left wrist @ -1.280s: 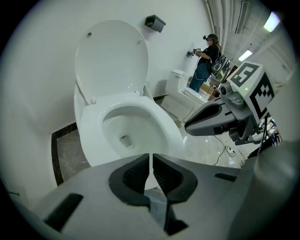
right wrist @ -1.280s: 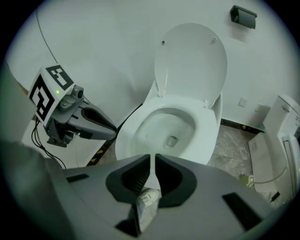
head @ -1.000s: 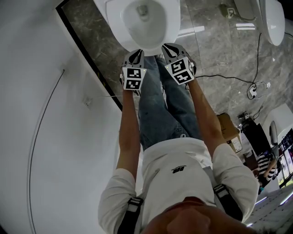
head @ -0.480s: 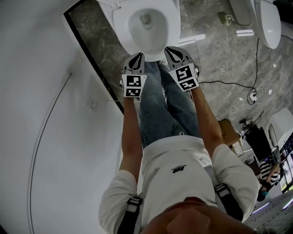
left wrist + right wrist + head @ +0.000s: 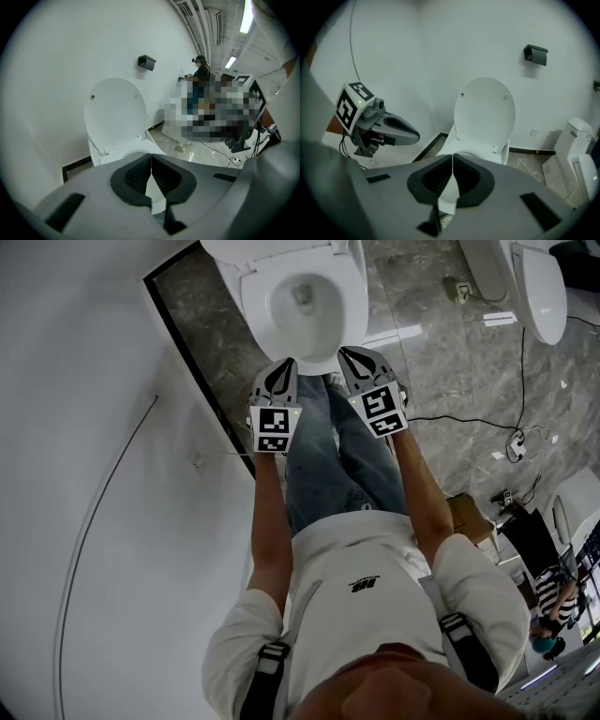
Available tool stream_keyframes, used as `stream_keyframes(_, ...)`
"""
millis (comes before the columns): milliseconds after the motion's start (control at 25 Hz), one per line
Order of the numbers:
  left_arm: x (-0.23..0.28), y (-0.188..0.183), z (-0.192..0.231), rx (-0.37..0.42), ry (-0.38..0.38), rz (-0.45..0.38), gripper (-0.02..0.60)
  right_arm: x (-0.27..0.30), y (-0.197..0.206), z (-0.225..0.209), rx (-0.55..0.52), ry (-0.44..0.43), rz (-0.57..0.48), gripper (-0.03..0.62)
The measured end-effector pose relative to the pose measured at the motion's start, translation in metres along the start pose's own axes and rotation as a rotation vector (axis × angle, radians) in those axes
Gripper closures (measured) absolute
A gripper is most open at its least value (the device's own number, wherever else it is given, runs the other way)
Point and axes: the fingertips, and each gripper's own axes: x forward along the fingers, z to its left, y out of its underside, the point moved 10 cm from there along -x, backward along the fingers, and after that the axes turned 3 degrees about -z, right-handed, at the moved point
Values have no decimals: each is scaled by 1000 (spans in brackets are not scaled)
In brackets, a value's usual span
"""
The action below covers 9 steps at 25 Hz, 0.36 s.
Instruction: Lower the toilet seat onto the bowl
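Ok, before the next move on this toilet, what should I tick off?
1. Left gripper jaws together, nothing between them: ok.
2. Right gripper jaws together, nothing between them: ok.
3. Both grippers apart from the bowl, in front of it: ok.
4. Lid stands upright, out of the way: ok.
5. Seat flat on the bowl: cannot tell; the white ring round the opening may be seat or rim.
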Motion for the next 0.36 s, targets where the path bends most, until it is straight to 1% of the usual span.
stream_keyframes(360, -19, -33, -7, 18, 5, -45, 554, -22, -21, 6, 2, -1, -43, 565)
